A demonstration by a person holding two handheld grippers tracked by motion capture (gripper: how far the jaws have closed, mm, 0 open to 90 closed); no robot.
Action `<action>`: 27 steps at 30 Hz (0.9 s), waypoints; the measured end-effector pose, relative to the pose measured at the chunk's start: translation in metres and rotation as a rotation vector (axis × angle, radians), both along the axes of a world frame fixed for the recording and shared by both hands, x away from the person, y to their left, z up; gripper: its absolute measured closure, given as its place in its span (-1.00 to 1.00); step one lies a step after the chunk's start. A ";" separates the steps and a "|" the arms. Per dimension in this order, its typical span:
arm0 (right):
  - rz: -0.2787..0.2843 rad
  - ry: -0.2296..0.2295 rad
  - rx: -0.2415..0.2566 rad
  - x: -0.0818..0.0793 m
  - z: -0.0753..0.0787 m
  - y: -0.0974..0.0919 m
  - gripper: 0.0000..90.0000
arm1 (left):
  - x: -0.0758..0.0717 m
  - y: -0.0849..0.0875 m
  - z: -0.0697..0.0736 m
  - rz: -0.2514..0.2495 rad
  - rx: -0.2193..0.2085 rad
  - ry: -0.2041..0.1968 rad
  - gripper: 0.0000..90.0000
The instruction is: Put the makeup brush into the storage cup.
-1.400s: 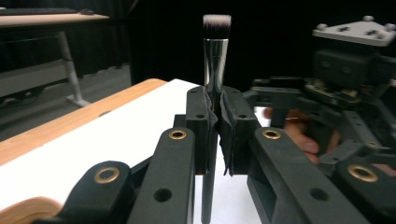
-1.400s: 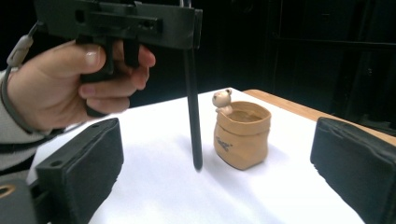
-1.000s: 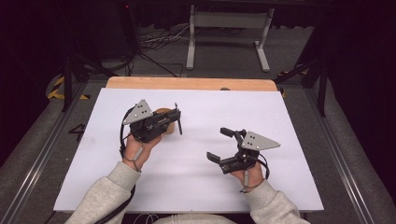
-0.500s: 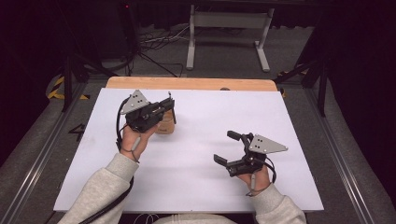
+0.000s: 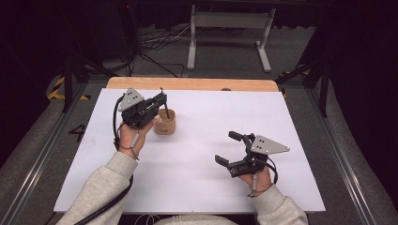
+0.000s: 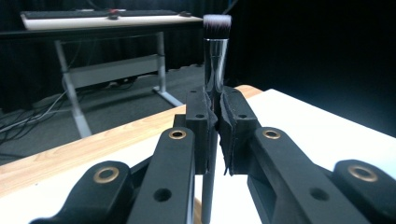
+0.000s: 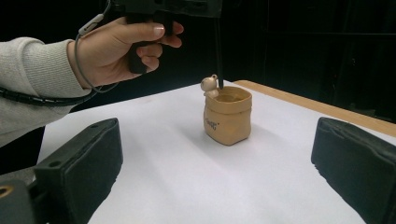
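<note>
The left gripper (image 5: 162, 98) is clamped on a slim makeup brush (image 6: 215, 56), its pads pinching the dark handle partway along. In the left gripper view the brush stands upright between the jaws, bristle head uppermost and the handle running down below them. In the high view the gripper sits at about 10 o'clock on the white surface (image 5: 197, 187), and the brush (image 5: 165, 104) slants down from it to a small tan pot (image 5: 165, 123) just beside the gripper at its 4 o'clock. In the right gripper view the handle's lower tip (image 7: 218, 70) reaches the pot's rim (image 7: 228, 114), next to a small pale figure on that rim; whether it is inside the mouth I cannot tell. The right gripper (image 5: 230, 147) rests at about 5 o'clock on the surface, well apart from the pot, jaws spread wide with nothing between them.
</note>
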State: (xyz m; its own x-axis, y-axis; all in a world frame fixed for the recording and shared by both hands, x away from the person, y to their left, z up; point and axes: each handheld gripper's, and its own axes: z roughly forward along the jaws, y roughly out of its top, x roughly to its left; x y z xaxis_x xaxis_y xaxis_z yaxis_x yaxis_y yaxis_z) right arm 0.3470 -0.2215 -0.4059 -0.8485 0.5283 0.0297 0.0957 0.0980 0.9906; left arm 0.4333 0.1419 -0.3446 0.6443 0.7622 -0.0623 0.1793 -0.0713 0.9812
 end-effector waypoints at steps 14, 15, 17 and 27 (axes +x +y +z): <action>0.007 0.008 0.025 0.001 0.000 -0.002 -0.95 | 0.011 -0.001 -0.008 0.064 0.002 0.010 0.84; 0.007 0.007 0.027 0.001 0.000 -0.002 -0.95 | 0.011 -0.001 -0.008 0.061 0.002 0.010 0.84; 0.009 0.009 0.029 0.001 0.000 -0.002 -0.95 | 0.012 -0.002 -0.011 0.057 -0.002 0.017 0.84; 0.018 0.008 0.033 0.002 0.001 0.000 -0.95 | 0.016 -0.003 -0.024 0.053 0.024 0.037 0.84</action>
State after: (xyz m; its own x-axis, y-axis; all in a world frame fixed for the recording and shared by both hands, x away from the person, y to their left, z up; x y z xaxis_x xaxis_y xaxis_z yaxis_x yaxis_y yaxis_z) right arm 0.3489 -0.2220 -0.4053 -0.8576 0.5114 0.0542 0.1025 0.0668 0.9925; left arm 0.4496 0.1391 -0.3683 0.6008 0.7966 -0.0670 0.2195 -0.0838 0.9720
